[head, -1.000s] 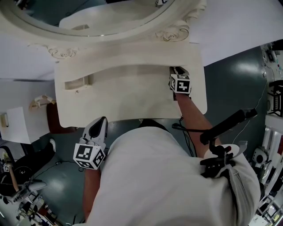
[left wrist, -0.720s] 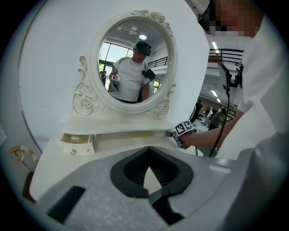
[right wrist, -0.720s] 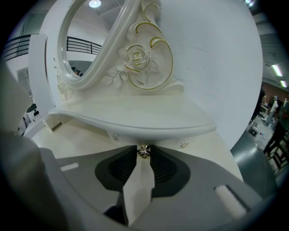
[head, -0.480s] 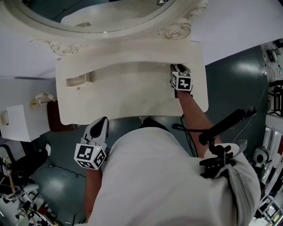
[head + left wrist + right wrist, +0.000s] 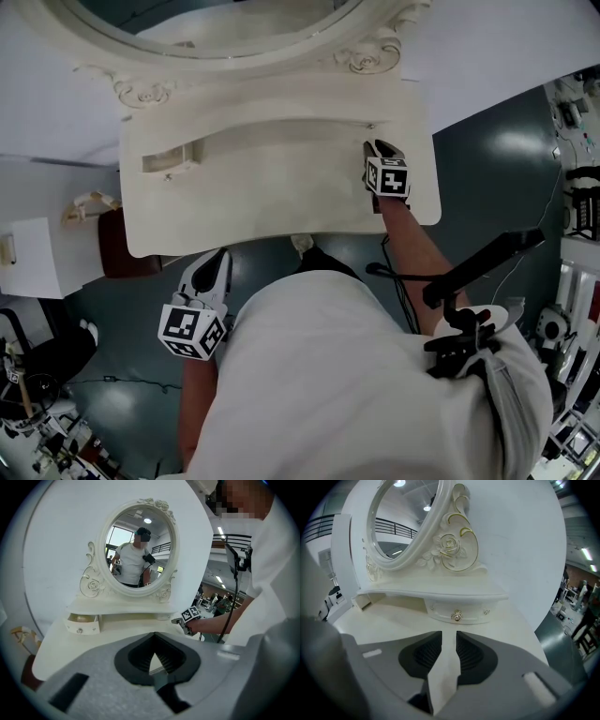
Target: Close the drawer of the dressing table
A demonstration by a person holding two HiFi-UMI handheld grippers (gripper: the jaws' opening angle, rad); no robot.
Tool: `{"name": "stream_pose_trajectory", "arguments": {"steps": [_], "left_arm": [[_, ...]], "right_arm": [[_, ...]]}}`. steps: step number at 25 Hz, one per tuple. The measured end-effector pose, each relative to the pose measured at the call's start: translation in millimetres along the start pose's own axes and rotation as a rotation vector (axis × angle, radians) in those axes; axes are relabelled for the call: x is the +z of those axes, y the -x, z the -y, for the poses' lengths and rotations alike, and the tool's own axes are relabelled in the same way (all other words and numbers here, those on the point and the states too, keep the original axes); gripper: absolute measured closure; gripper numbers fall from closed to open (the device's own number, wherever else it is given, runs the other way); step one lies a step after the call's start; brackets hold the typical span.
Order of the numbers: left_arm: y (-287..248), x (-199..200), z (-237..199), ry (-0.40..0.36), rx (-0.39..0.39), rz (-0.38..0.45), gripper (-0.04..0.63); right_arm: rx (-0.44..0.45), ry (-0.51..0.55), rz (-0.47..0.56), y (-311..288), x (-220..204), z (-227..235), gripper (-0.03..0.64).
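The cream dressing table [image 5: 281, 202] carries an oval mirror [image 5: 138, 550]. Its small left drawer [image 5: 169, 159] stands pulled out, and in the left gripper view this left drawer [image 5: 83, 624] shows something rounded and pale inside. The right drawer [image 5: 457, 613], with a gold knob [image 5: 456, 616], sits flush under the shelf. My right gripper [image 5: 375, 145] hovers over the tabletop a short way before that drawer; in its own view the right gripper [image 5: 449, 637] is open and empty. My left gripper [image 5: 218, 255] hangs by the table's front edge, its jaw tips meeting [image 5: 153, 637] on nothing.
A white wall panel [image 5: 520, 541] backs the table. A dark red stool or seat [image 5: 117, 248] sits at the table's left side. A black stand [image 5: 478, 262] and cables lie on the dark floor to the right, with equipment along the right edge [image 5: 577, 187].
My right gripper has drawn back from the shelf and right drawer toward the table's front. The left gripper has also shifted slightly away from the table's front edge.
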State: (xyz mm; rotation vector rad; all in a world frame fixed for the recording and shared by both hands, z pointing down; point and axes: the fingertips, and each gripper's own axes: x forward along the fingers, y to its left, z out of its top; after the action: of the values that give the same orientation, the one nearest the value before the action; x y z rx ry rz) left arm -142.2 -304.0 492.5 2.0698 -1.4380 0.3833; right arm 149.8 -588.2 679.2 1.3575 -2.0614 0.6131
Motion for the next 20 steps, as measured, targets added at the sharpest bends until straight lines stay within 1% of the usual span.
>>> {"name": "stream_pose_trajectory", "arguments": {"steps": [4,7,13,20], "left_arm": [[27,-13,4,-0.011,-0.017,0.015,0.595],[47,-25,7,-0.015,-0.024,0.026,0.595],[86,-47,8,-0.023,-0.027,0.04,0.595],[138,-78,8,-0.023,-0.043,0.062,0.595]], "right_arm": [[-0.01,0.018,0.004,31,-14,-18,0.581],[-0.014,0.034,0.005,53,-24,-30,0.615],[0.021,0.054,0.005,93,-49,-68,0.615],[0.085,0.089,0.0,148,-84,-131,0.615]]}}
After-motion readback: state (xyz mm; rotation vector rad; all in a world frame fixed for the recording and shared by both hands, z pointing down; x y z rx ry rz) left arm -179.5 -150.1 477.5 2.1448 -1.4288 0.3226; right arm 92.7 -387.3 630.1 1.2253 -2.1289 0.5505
